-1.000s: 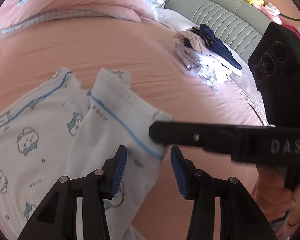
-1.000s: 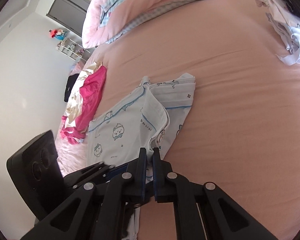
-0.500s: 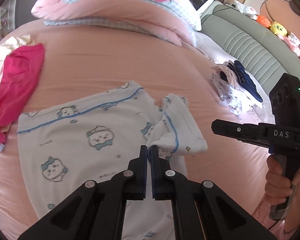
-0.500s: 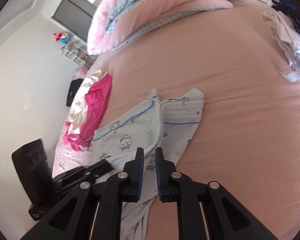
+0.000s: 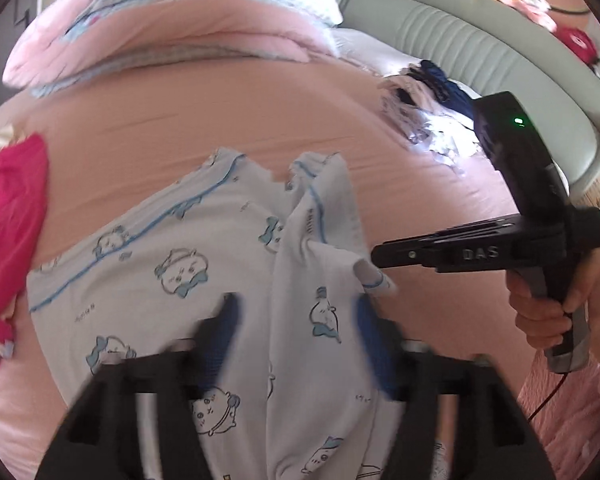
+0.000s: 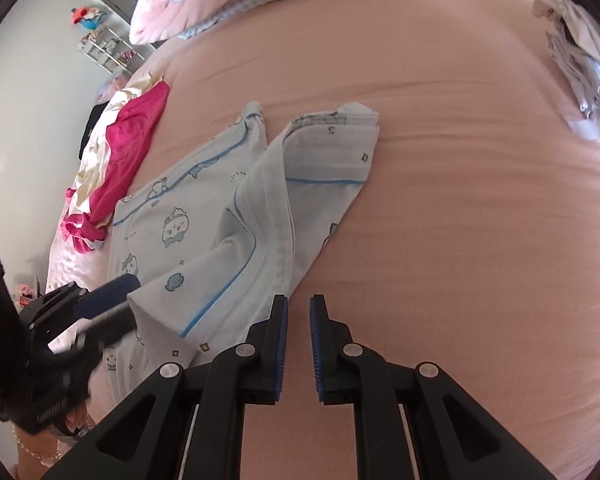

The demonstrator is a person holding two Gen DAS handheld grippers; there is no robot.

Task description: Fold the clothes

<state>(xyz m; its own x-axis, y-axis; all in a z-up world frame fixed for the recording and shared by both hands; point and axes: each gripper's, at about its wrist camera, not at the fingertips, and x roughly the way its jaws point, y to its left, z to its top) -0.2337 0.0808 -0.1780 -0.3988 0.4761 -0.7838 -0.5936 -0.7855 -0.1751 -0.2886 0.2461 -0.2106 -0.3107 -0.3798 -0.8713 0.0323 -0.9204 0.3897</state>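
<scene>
far left: pink garment on the bed | centre: printed pyjama top lies flat, right edge folded over | your left gripper spread wide above it | your right gripper slightly parted, empty, beside the fold

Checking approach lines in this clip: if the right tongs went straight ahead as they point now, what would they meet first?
Probably the bare pink bedsheet: the right tongs are open, and the folded pajamas lie just to their left. Depth is uncertain.

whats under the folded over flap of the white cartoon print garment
Under the folded flap lies more of the same white garment, spread on the pink bedsheet. Whatever the flap covers directly, print or seams, is hidden.
</scene>
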